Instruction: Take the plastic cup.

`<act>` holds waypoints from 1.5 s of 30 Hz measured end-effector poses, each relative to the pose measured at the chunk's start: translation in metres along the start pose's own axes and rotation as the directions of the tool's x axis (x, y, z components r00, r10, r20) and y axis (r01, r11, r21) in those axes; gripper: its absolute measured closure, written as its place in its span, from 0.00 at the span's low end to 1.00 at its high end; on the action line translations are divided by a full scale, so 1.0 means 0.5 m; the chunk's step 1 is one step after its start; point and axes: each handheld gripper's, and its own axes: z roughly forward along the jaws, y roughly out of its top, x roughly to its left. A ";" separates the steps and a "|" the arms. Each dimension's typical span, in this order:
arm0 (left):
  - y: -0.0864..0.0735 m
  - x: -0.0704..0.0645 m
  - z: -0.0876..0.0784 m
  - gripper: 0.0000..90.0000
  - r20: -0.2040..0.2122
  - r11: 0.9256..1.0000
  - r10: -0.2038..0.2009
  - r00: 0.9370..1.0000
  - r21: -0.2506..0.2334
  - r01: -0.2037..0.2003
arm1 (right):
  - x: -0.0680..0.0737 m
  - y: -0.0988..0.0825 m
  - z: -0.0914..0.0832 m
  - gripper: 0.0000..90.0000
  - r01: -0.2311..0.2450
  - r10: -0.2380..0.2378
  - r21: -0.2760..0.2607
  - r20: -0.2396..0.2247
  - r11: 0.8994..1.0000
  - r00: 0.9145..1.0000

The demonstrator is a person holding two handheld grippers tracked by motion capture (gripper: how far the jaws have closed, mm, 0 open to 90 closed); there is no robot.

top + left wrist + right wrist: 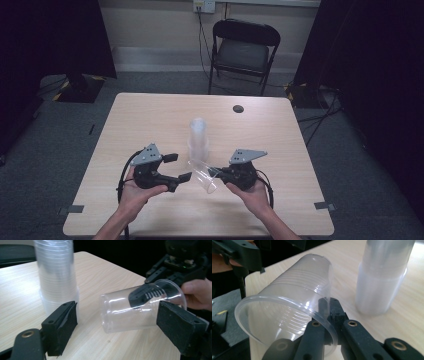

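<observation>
Right gripper (329, 315): jaws pinched on the rim wall of a clear plastic cup (294, 305), held sideways above the table (150, 115). Left gripper (117, 327): jaws wide apart, holding nothing, just beside the cup. Stack of cups (198, 137): upright, just behind the held cup. Folding chair (242, 50): beyond the table.

The top of the stack of cups (56, 277) runs off the upper edge in both gripper views, and its nested rims smear into a blur, so the number of cups cannot be told. In the right gripper view the pinched wall of the clear cup (292, 307) hides part of the right gripper (328, 315) (one jaw sits inside, seen only through the plastic). In the high view the person's forearms are cut off at the bottom edge, and the dark round mark (238, 108) on the table (150, 115) is too small to identify.
</observation>
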 end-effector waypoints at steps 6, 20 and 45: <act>-0.002 -0.015 0.012 0.21 0.025 0.997 0.063 0.998 0.045 -0.065 | -0.012 0.000 -0.005 1.00 -0.029 0.031 0.063 -0.039 0.998 0.999; -0.018 -0.047 0.043 0.18 0.084 0.965 0.227 0.970 0.112 -0.236 | -0.026 0.006 0.000 1.00 -0.059 0.082 0.192 -0.116 0.980 0.990; -0.060 -0.085 0.085 0.23 0.143 0.828 0.497 0.856 0.215 -0.517 | -0.026 -0.004 0.034 1.00 -0.071 0.143 0.348 -0.186 0.935 0.972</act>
